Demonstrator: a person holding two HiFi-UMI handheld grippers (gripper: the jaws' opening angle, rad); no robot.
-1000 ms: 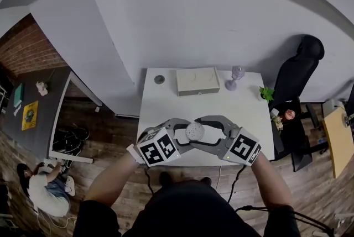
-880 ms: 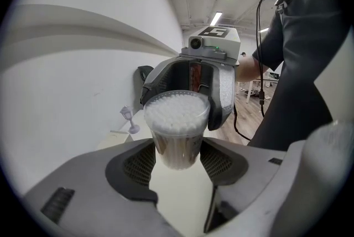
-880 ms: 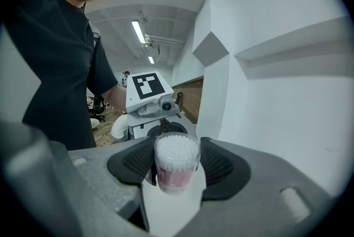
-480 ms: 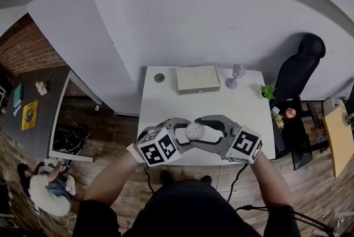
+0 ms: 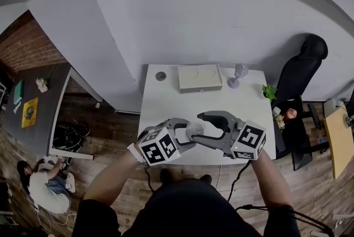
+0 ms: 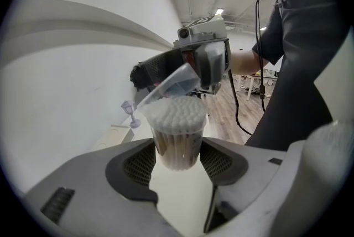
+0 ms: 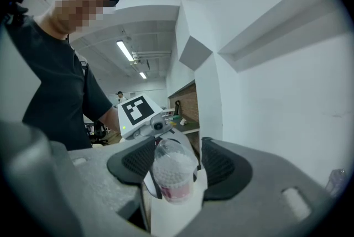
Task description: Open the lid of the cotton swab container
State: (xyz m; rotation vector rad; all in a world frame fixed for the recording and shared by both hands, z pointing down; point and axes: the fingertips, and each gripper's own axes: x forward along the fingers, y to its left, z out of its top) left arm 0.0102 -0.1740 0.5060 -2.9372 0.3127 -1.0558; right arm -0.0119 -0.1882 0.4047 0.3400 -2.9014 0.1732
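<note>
A clear cotton swab container (image 5: 193, 131) (image 6: 177, 133) (image 7: 169, 178) full of white-tipped swabs hangs above the table's front edge. My left gripper (image 5: 189, 133) (image 6: 177, 159) is shut on its body, with both pads against the sides. The clear lid (image 6: 170, 85) (image 7: 165, 151) stands tipped up off the rim, and the swab heads show bare. My right gripper (image 5: 201, 127) (image 7: 172, 162) faces the left one with its jaws wide around the container top. The lid lies close to one pad, and a gap shows at the other.
The white table (image 5: 166, 103) carries a beige box (image 5: 200, 78), a purple lamp figure (image 5: 237, 74) and a small round dish (image 5: 160, 76) along its far edge. A potted plant (image 5: 269, 92) and a black chair (image 5: 301, 70) stand to the right.
My right gripper has swung up and to the right, and the lid has tipped up from the container. The left gripper has held still.
</note>
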